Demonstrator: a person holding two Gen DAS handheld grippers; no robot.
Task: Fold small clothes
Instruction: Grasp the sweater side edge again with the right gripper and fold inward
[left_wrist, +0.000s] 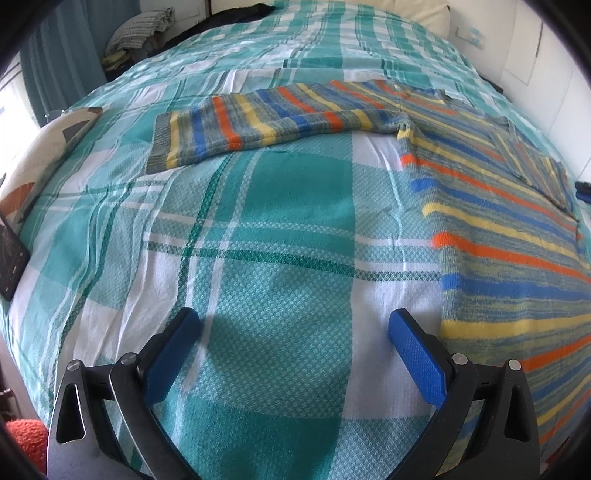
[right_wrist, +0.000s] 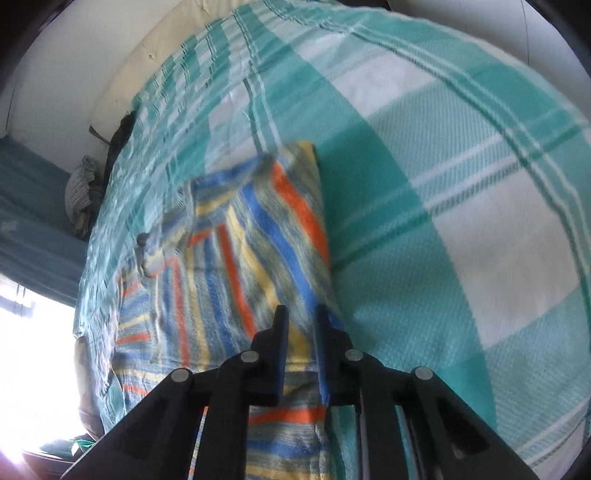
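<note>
Sweater (left_wrist: 480, 206) with coloured stripes lies flat on the checked bedspread (left_wrist: 258, 258), one sleeve stretched toward the bed's far edge. The right gripper (right_wrist: 301, 317) has its jaws nearly closed on the knit's edge; the left gripper (left_wrist: 291, 325) hovers wide open, empty. Folding seems to begin: next, I think, this edge must be carried across the body.

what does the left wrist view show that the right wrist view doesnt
Only the left wrist view shows the left gripper, open over bare bedspread, the sweater's long sleeve stretched flat, and a patterned cushion at the bed's edge.

Only the right wrist view shows the right gripper, jaws narrowed around the sweater's edge, and a bright window.

Both show the striped sweater lying on the teal checked bedspread.
</note>
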